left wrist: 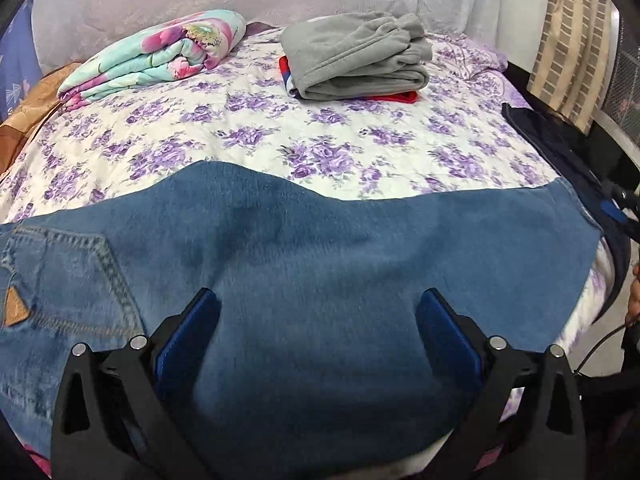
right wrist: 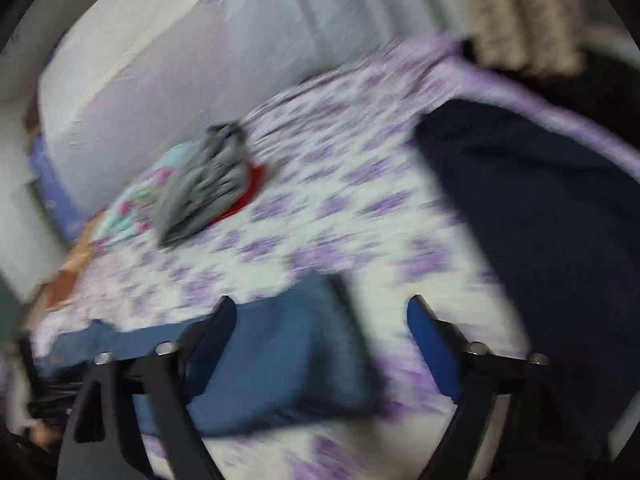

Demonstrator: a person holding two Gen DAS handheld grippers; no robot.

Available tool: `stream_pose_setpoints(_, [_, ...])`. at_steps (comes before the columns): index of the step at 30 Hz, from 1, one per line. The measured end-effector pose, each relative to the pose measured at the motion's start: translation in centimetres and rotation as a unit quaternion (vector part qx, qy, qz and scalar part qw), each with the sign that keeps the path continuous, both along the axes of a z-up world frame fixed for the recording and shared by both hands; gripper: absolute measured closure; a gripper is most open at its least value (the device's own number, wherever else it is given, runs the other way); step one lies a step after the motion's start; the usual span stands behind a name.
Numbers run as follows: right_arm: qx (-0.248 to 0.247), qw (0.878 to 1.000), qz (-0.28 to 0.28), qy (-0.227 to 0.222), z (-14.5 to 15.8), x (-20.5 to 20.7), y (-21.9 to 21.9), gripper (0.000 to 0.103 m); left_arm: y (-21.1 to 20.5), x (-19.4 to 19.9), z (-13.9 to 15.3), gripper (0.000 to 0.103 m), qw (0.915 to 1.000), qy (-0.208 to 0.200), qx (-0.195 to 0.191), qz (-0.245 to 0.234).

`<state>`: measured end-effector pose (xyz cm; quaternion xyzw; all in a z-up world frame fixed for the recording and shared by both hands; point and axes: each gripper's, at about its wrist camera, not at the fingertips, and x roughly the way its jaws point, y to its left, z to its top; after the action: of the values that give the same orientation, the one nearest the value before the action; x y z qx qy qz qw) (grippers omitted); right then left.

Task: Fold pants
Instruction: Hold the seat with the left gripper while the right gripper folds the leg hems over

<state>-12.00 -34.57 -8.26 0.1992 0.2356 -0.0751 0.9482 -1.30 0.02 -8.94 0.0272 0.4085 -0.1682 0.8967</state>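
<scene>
Blue jeans (left wrist: 304, 264) lie spread across the near part of the bed, back pocket at the left, folded lengthwise. My left gripper (left wrist: 318, 308) hovers over their middle, open, with nothing pinched between the blue pads. In the blurred right wrist view, the jeans' leg end (right wrist: 296, 360) lies on the bedsheet. My right gripper (right wrist: 320, 316) stands open above that end, its pads apart from the cloth.
A floral bedsheet (left wrist: 328, 128) covers the bed. At the back sit a grey folded garment (left wrist: 356, 60) on something red, and a folded flowery blanket (left wrist: 160, 52). A dark navy garment (right wrist: 540, 220) lies at the right edge. A wall runs behind the bed.
</scene>
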Motion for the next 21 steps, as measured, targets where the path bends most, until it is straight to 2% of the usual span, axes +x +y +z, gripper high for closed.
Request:
stream_pose_setpoints(3, [0.038, 0.998, 0.013, 0.037, -2.6, 0.4, -0.4, 0.014, 0.4, -0.8, 0.4, 0.004, 0.9999, -0.010, -0.008, 0.003])
stream_pose_setpoints(4, [0.075, 0.996, 0.025, 0.048, -3.9, 1.0, -0.6, 0.014, 0.4, -1.0, 0.5, 0.004, 0.9999, -0.011, -0.010, 0.002])
stream_pose_setpoints(5, [0.110, 0.992, 0.043, 0.038, -4.7, 1.3, -0.7, 0.014, 0.5, -1.2, 0.6, 0.004, 0.9999, -0.012, -0.011, 0.000])
stream_pose_setpoints(7, [0.124, 0.990, 0.072, 0.010, -5.0, 1.6, -0.2, 0.015, 0.6, -1.4, 0.5, 0.004, 0.9999, -0.010, -0.012, -0.003])
stream_pose_setpoints(8, [0.129, 0.987, 0.090, 0.012, -5.1, 2.3, 0.2, 0.022, 0.7, -1.4, 0.4, 0.004, 0.9999, -0.008, -0.013, -0.004])
stream_pose_setpoints(9, [0.139, 0.986, 0.095, 0.010, -5.3, 2.7, 0.2, 0.049, 0.9, -1.5, 0.3, 0.004, 0.9999, -0.006, -0.013, -0.003])
stream_pose_setpoints(10, [0.191, 0.973, 0.130, 0.009, -5.8, 3.5, 0.0, 0.069, 1.1, -1.6, 0.2, 0.004, 0.9999, -0.006, -0.016, -0.003])
stream_pose_setpoints(11, [0.214, 0.968, 0.133, 0.008, -5.8, 3.8, -0.1, 0.072, 1.2, -1.8, 0.2, 0.004, 0.9998, -0.007, -0.018, -0.003])
stream_pose_setpoints(12, [0.204, 0.971, 0.127, 0.003, -5.2, 3.8, 0.2, 0.073, 1.5, -1.9, 0.4, 0.004, 0.9997, -0.010, -0.022, -0.002])
stream_pose_setpoints(14, [0.152, 0.979, 0.135, -0.013, -2.2, 3.8, 2.3, 0.073, 2.1, -2.2, 0.6, 0.004, 0.9994, -0.016, -0.029, 0.002])
stream_pose_setpoints(16, [0.106, 0.978, 0.177, -0.038, 1.5, 4.0, 5.7, 0.073, 2.7, -2.4, 0.9, 0.004, 0.9991, -0.020, -0.036, 0.006])
stream_pose_setpoints(18, [0.055, 0.970, 0.229, -0.056, 4.7, 4.5, 10.1, 0.073, 3.3, -2.6, 1.3, 0.004, 0.9987, -0.026, -0.042, 0.012])
stream_pose_setpoints(19, [0.027, 0.961, 0.269, -0.056, 6.0, 5.1, 13.3, 0.072, 3.6, -2.7, 1.5, 0.004, 0.9985, -0.030, -0.045, 0.015])
stream_pose_setpoints(21, [-0.024, 0.944, 0.328, -0.031, 6.3, 6.8, 18.9, 0.070, 4.1, -3.1, 1.8, 0.004, 0.9981, -0.036, -0.045, 0.024])
